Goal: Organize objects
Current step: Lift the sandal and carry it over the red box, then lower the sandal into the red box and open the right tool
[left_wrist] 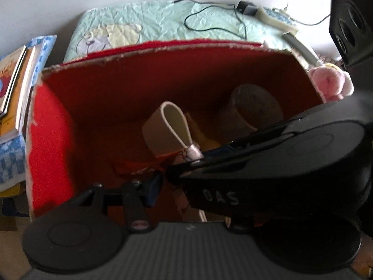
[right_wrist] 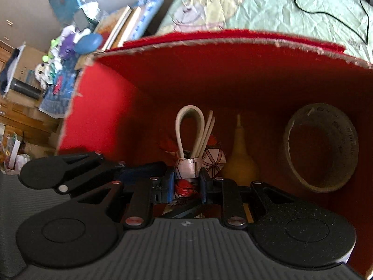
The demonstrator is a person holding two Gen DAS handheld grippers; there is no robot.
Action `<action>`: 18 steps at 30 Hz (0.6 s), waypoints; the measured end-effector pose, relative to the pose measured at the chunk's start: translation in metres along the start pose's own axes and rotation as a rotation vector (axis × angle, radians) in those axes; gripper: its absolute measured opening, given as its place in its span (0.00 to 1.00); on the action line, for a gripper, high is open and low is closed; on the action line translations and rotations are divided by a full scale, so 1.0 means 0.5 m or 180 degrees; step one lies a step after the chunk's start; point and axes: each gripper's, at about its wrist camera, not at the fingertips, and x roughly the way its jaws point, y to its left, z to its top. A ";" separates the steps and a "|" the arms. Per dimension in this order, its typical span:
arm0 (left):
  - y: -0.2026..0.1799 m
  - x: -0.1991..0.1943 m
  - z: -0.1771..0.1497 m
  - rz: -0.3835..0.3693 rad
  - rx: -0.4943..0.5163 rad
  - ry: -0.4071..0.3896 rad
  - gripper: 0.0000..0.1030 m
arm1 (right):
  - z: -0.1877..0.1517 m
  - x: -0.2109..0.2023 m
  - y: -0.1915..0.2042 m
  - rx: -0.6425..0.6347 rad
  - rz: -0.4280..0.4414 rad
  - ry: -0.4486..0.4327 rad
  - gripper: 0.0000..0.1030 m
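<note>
An open red box (right_wrist: 209,39) fills both views, and both grippers reach down into it. My right gripper (right_wrist: 186,184) is shut on a bundle of cream looped cord (right_wrist: 188,130) tied with a pale wrap, with a red-and-white patterned piece behind it. The same cream looped cord (left_wrist: 172,128) shows in the left wrist view, above the right gripper's black body. My left gripper (left_wrist: 184,184) shows one blue finger (left_wrist: 151,189) with a bare gap beside it. Its other finger is hidden behind the right gripper. A brown tape roll (right_wrist: 321,147) and a yellow bulb-shaped thing (right_wrist: 240,161) lie in the box.
The box stands against a mint-green bedspread (left_wrist: 163,21) carrying a black cable and adapter (left_wrist: 247,8). A pink plush toy (left_wrist: 328,81) sits at the box's right corner. Books (left_wrist: 16,81) are stacked to the left, with a cluttered table of small items (right_wrist: 58,53) beyond them.
</note>
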 end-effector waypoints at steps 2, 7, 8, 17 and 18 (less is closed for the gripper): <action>0.004 0.012 0.001 0.0019 -0.0022 0.0057 0.53 | 0.001 0.009 -0.004 0.0009 -0.0082 0.0053 0.22; 0.012 0.022 0.003 0.0072 -0.0043 0.0126 0.61 | 0.002 0.026 -0.026 0.0100 -0.0356 0.0209 0.23; 0.014 0.025 0.003 0.0058 -0.0040 0.0139 0.62 | 0.000 0.024 -0.029 0.0107 -0.0332 0.0209 0.23; 0.017 0.031 -0.001 0.0104 -0.0012 0.0141 0.68 | -0.028 -0.003 -0.033 0.0241 -0.0475 0.0018 0.23; 0.015 0.030 -0.002 0.0110 -0.0010 0.0139 0.69 | -0.032 -0.005 -0.035 0.0277 -0.0459 0.0005 0.23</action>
